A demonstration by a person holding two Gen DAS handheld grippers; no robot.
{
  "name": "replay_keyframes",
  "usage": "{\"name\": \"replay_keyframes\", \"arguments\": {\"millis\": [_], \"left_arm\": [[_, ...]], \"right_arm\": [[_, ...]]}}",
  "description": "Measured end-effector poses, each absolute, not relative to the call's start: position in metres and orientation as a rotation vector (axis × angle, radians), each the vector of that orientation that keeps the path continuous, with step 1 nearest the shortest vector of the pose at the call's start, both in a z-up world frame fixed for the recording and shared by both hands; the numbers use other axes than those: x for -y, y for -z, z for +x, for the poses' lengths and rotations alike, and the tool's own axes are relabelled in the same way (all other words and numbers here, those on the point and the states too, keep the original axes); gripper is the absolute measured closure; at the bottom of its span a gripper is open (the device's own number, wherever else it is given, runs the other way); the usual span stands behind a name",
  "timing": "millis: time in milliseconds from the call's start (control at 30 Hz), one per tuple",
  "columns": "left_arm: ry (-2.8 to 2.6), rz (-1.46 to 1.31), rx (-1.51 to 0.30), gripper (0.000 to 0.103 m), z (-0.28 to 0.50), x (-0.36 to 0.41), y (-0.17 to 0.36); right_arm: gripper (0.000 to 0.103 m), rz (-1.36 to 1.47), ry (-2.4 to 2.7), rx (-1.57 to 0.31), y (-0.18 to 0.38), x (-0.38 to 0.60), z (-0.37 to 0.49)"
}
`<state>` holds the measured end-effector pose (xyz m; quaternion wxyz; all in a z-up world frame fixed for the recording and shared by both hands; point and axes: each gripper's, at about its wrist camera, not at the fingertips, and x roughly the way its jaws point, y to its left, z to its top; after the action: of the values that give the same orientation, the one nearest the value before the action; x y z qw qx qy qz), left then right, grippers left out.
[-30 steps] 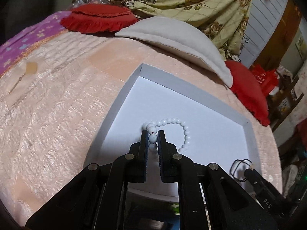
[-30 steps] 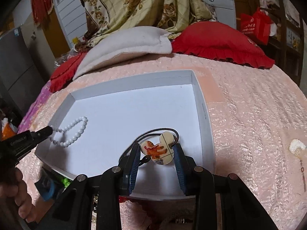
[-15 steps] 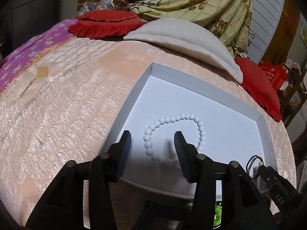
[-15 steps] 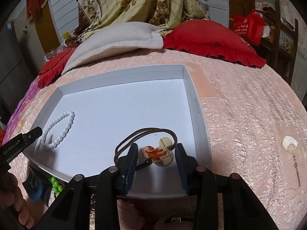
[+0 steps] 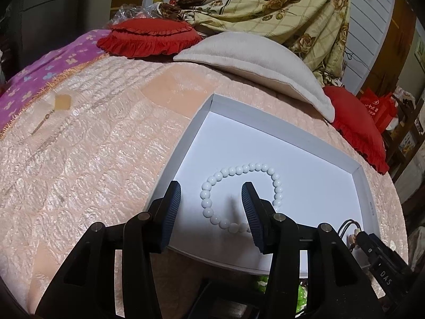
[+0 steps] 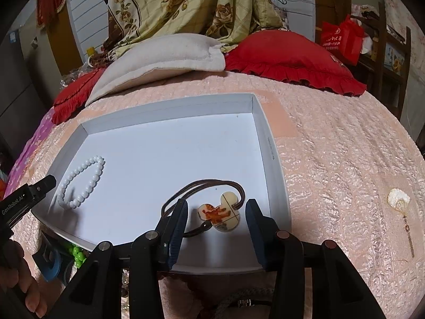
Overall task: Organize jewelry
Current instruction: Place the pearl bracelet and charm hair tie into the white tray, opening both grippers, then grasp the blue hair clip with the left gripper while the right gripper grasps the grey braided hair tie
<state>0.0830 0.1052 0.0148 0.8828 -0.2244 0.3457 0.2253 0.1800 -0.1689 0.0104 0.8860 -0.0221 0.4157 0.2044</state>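
A shallow white box [image 5: 305,138] [image 6: 273,156] lies on a pink quilted bed. A white bead bracelet [image 5: 239,194] [image 6: 82,183] lies loose at the box's left end. My left gripper [image 5: 211,210] is open and empty, its fingers either side of the bracelet's near part, a little above it. A brown hair tie with a mouse-head charm [image 6: 220,212] lies at the box's right end; part of it also shows in the left wrist view [image 5: 350,230]. My right gripper [image 6: 216,222] is open and empty, its fingers either side of the charm.
A beige pillow [image 5: 252,55] and red frilled cushions [image 6: 292,58] lie behind the box. A thin chain with a tag [image 5: 53,114] lies on the quilt at the left, another small piece of jewelry [image 6: 401,207] at the right. Green beads [image 6: 77,252] show below the box's front edge.
Both grippers opened. The left let go of the bead bracelet, the right let go of the charm hair tie. Both pulled back slightly; the items now lie in the box.
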Motion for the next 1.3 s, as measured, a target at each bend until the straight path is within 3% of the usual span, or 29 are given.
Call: {"name": "replay_keyframes", "arguments": {"millis": [367,467,567,733,867,1000,1200,1300], "left_arm": [[-0.467,-0.434,-0.646,0.05,0.05,-0.095,-0.048],[-0.465,-0.427,-0.625,0.043,0.033,-0.094,-0.058],[-0.435,-0.378,-0.621,0.041,0.011,-0.096,-0.062],[-0.398,-0.268,-0.682,0.041,-0.022,-0.112,-0.039],[-0.372,-0.338,-0.76,0.041,-0.04,-0.125,-0.003],[-0.303,-0.355,-0.804,0.041,-0.043,-0.112,0.013],[-0.093,-0.266,-0.804,0.041,-0.018,-0.073,-0.003],[-0.012,-0.188,-0.805,0.029,0.0,-0.053,-0.01]], "right_arm": [[0.06,-0.057,-0.408,-0.764,-0.033,0.171,0.153],[0.059,-0.036,-0.414,-0.758,-0.037,0.178,0.145],[0.059,-0.018,-0.407,-0.745,-0.042,0.198,0.134],[0.054,0.037,-0.47,-0.843,-0.035,0.255,0.113],[0.053,-0.005,-0.448,-0.98,-0.009,0.282,0.096],[0.053,-0.112,-0.451,-1.003,0.003,0.284,0.082],[0.036,-0.146,-0.461,-1.001,0.006,0.276,0.086],[0.028,-0.184,-0.465,-1.003,0.007,0.269,0.086]]}}
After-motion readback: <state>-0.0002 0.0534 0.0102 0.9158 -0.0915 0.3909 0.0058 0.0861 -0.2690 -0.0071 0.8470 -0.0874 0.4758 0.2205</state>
